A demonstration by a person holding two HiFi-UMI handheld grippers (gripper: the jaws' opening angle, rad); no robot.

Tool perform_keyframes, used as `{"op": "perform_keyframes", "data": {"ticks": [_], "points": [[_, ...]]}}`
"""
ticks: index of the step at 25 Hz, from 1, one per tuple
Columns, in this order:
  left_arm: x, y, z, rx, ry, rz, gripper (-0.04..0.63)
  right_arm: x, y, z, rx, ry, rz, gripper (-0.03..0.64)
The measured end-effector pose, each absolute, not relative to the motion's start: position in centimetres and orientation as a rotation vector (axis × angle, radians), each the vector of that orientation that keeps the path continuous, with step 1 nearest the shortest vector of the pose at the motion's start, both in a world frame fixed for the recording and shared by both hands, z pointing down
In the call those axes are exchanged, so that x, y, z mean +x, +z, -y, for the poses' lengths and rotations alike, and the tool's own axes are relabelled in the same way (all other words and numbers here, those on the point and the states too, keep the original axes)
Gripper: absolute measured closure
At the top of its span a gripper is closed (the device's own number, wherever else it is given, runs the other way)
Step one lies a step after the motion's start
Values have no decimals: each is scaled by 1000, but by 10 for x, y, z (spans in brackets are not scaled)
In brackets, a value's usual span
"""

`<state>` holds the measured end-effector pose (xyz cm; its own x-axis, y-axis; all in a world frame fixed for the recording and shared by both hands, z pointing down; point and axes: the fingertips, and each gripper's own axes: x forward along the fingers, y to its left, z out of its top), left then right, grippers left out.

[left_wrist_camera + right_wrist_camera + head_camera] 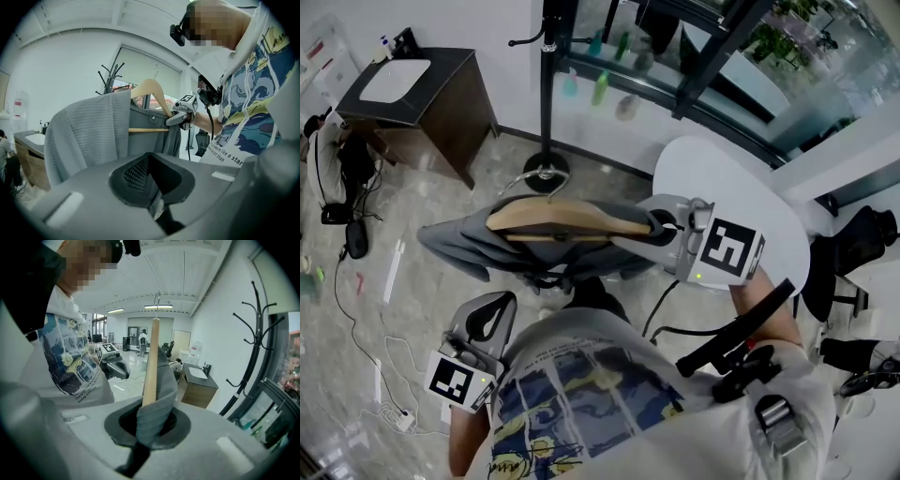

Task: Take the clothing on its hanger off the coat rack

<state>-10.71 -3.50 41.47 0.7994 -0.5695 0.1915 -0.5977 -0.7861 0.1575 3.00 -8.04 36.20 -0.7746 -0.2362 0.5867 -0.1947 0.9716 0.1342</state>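
- The right gripper (143, 439) is clenched on one end of the wooden hanger (567, 217). In its own view the light wooden arm and a fold of grey cloth go down together between the jaws.
- In the head view this gripper is a little right of the centre, and its marker cube (731, 248) faces up toward the camera.
- The left gripper (495, 307) is at the lower left of the head view, close to the person's printed shirt (581, 394). Its jaws are together and hold nothing.
- The grey clothing (455, 242) hangs over the hanger in the middle of the head view, in the air above the floor. The hanger lies about level, from left to right in the frame.
- The metal hook (154, 70) of the hanger is free in the air, apart from the rack.
- The coat rack (548, 84) stands at the upper middle of the head view, a black pole on a round base, beyond the clothing.
- A white round table (778, 225) is at the right, under and behind the right gripper.
- A dark wooden cabinet (450, 112) with a white basin on top is at the upper left, and cables (382, 361) lie on the floor along the left side.
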Motion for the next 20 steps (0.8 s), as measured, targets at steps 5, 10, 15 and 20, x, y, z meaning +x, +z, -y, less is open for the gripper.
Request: {"op": "perform_keyframes", "data": {"ticks": [5,10,15,20], "points": [[-105,415,36,2779,202,898,591,29,365,76,285,-65,2486,612],[-103,415,40,2777,205,892,591,29,366,76,281,-57,2488,612],[-102,414,41,2777,206,887,592,29,366,75,279,-55,2481,612],[-102,414,41,2777,204,886,591,29,367,75,286,-50,2482,612]]}}
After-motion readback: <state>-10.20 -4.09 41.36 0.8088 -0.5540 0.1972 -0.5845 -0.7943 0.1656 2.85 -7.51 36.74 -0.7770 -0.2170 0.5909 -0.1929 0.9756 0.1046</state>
